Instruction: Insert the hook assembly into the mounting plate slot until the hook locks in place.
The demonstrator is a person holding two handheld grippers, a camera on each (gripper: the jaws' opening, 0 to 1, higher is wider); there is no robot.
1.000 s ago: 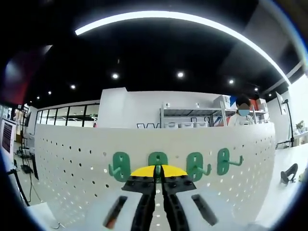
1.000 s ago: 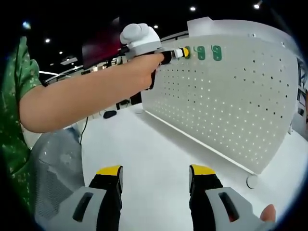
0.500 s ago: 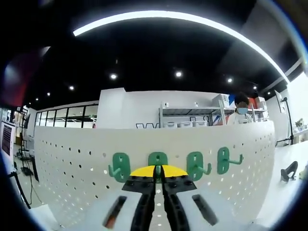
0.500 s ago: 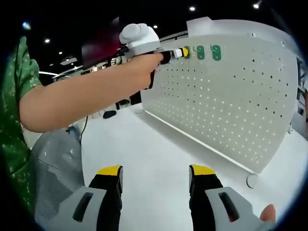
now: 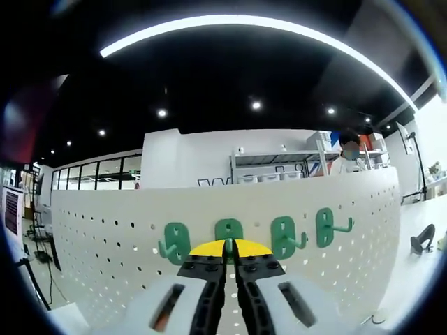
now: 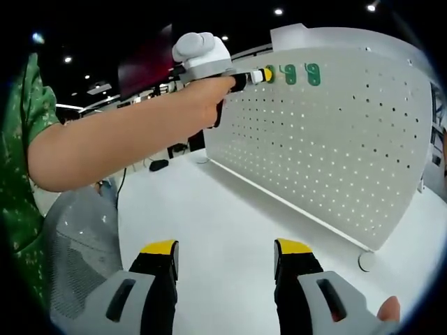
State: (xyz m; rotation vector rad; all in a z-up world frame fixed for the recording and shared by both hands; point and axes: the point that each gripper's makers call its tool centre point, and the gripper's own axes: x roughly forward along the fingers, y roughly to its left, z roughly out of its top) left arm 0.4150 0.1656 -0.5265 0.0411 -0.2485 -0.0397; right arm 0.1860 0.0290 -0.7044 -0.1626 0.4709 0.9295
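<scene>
The green plastic hook assembly (image 5: 228,234) is sitting second from the left in a row of four matching green hooks on the white perforated metal mounting plate (image 5: 105,237), right at the tips of the left hand-held gripper (image 5: 228,250). Over the last second almost nothing is changing: the left gripper view is only drifting slightly, and the hook is staying where it was against the plate. That suggests the insertion is in its final press or already seated, though whether it has locked is not something I can tell.

The left hand-held gripper's jaws are pressed nearly together, pinching the hook's prong. In the right gripper view, the right hand-held gripper (image 6: 227,262) is hanging well below the plate, above the white counter (image 6: 230,216), jaws spread wide and holding nothing.
</scene>
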